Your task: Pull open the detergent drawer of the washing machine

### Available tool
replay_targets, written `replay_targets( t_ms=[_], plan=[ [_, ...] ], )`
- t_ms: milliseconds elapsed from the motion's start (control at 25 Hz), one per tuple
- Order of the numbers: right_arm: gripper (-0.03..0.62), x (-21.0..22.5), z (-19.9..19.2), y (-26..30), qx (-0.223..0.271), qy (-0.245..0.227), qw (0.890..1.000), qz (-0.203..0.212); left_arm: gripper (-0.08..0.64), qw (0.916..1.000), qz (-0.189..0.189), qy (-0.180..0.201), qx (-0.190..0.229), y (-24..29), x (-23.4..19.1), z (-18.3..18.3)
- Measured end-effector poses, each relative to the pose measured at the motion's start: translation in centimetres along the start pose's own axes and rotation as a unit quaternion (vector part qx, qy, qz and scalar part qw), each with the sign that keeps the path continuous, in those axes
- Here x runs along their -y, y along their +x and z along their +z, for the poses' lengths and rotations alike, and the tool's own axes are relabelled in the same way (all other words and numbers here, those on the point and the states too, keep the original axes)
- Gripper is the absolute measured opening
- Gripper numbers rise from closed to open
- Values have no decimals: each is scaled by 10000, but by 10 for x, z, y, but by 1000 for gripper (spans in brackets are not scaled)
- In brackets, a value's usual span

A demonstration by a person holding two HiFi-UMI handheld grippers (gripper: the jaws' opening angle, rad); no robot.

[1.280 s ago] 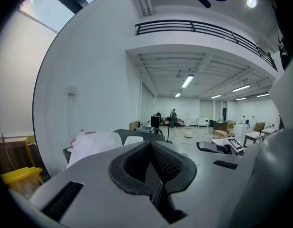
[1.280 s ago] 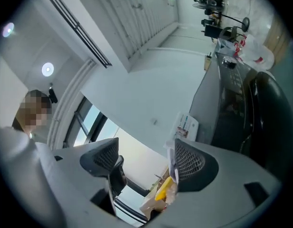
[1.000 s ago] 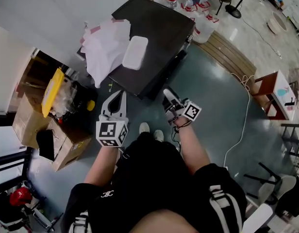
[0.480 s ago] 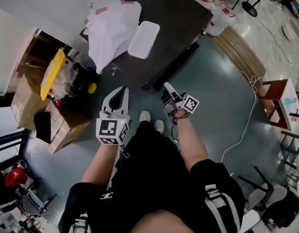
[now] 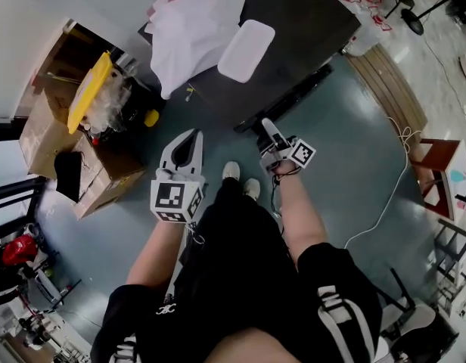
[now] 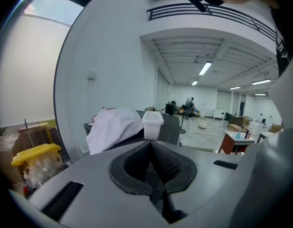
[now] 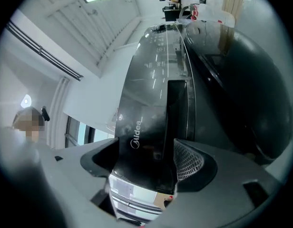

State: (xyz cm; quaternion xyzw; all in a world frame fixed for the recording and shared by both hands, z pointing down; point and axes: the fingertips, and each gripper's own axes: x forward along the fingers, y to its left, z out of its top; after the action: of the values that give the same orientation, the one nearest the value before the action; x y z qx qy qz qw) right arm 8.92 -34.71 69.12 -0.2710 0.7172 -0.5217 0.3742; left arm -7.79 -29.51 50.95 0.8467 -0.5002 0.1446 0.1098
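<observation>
Detergent drawer (image 7: 149,127) sat at the front upper corner of the washing machine (image 5: 301,36). The right gripper (image 5: 268,133) was clamped across its front panel, so the pull judged due ran back toward the person. The left gripper (image 5: 186,146) hung beside it, jaws together and empty.

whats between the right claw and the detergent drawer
Nothing. The right gripper view shows the right claw closed straight onto the black front of the detergent drawer, with no gap.

My right claw (image 5: 265,127) has crept up from mid-frame to the front edge of the washing machine (image 5: 301,25) and closed on its detergent drawer (image 7: 142,127), and the machine now sits higher in frame.
</observation>
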Motion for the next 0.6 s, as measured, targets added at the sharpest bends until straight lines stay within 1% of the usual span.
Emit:
replay_targets(
  t_ms=[160, 240, 480, 600],
  plan=[
    [350, -5, -2, 15, 38, 273, 9990, 348, 2, 10000, 70, 7, -42, -6, -5, -5],
    [323, -2, -1, 16, 157, 406, 9980, 467, 2, 9999, 77, 23, -69, -11, -6, -8],
    [316, -3, -2, 21, 213, 393, 9979, 470, 2, 9999, 109, 57, -101, -22, -8, -11],
    [306, -1, -2, 21, 253, 483, 9973, 487, 2, 9999, 105, 79, -83, -23, -6, -10]
  ],
)
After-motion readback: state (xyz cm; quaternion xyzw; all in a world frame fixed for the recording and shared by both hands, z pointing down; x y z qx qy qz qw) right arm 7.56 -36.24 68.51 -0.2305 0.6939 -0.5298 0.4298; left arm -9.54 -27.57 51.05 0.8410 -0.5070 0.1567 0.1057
